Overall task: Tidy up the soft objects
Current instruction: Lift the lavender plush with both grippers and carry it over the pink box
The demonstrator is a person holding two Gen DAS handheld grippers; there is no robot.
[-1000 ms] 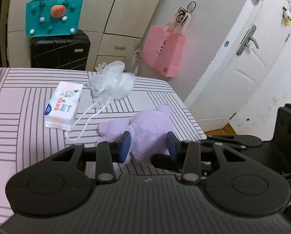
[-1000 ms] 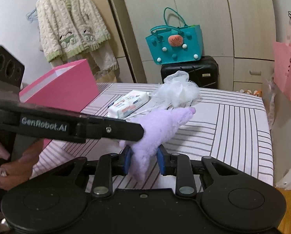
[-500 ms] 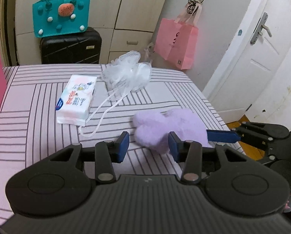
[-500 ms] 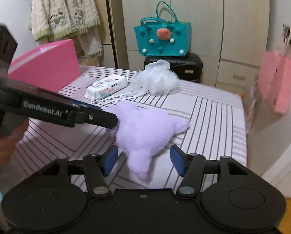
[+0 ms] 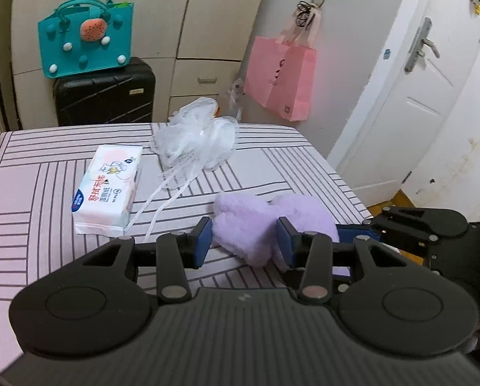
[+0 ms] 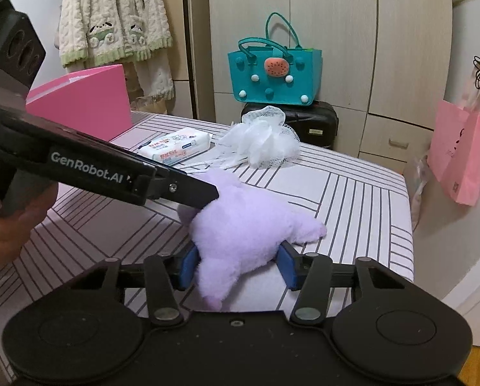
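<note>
A purple plush toy (image 5: 249, 228) (image 6: 246, 225) lies on the striped bed (image 6: 352, 199). My left gripper (image 5: 244, 239) has one lobe of it between its blue pads, which touch it on both sides. In the right wrist view the left gripper (image 6: 207, 193) reaches in from the left onto the toy's upper edge. My right gripper (image 6: 236, 267) straddles the toy's body; its jaws are closing and both pads touch the fur. It shows at the right (image 5: 346, 234) in the left wrist view. A tissue pack (image 5: 108, 189) and a white mesh sponge (image 5: 198, 141) lie farther back.
A pink box (image 6: 82, 103) stands at the bed's left side. A teal bag (image 6: 272, 77) sits on a black suitcase (image 5: 105, 96) behind the bed. A pink paper bag (image 5: 281, 80) hangs on the wall. A person's hand (image 6: 11, 225) holds the left gripper.
A second ago both grippers held the toy up by its limbs. The right jaws opened, the toy settled onto the bed, and they now close around its wider body.
</note>
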